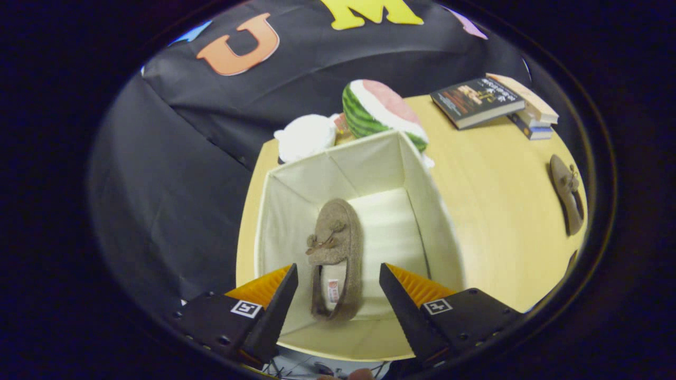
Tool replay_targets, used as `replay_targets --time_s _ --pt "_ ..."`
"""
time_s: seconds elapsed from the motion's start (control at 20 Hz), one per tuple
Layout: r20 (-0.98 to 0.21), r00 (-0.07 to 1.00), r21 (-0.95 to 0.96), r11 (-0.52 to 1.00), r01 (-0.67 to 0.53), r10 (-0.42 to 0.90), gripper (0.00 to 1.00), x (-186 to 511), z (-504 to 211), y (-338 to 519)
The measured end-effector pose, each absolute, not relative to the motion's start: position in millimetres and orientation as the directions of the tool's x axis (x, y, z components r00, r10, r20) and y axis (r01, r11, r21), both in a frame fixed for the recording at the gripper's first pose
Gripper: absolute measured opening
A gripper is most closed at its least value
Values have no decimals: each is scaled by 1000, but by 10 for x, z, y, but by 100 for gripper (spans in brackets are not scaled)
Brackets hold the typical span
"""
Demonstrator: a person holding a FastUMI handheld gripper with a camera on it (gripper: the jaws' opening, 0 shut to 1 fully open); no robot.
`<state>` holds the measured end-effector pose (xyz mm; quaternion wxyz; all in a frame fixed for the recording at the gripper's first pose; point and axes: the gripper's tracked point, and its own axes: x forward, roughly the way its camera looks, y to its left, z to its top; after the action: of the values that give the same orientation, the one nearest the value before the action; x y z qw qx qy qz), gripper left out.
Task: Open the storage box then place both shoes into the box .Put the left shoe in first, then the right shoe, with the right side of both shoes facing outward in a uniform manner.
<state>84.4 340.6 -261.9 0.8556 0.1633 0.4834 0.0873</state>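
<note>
two shoes show: one brown shoe [335,253] lies inside the open storage box [441,232] at centre frame, the other shoe [567,192] rests on the tabletop [491,184] at right, well apart. the gripper [338,287] hangs above the box, fingers spread wide, holding nothing. a watermelon toy [377,113] and books [488,100] sit beyond, upper right.

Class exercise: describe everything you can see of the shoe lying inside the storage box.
The shoe is a brown, felt-like loafer with a small bow on its upper and a pale lining bearing a little tag. It lies flat on the floor of the open cream fabric storage box, nearer one side wall, toe pointing away. It sits below the gap between the open tongs, which hover above it without touching.
</note>
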Motion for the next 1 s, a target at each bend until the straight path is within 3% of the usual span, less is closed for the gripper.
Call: replay_targets --time_s 0.25,0.45,1.0 --pt "-668 675 371 927 -60 311 96 853 -1793 2839" --pt "-608 747 355 934 -48 269 96 839 -1374 2073" --pt "-569 819 233 970 66 81 96 722 -1555 -288"
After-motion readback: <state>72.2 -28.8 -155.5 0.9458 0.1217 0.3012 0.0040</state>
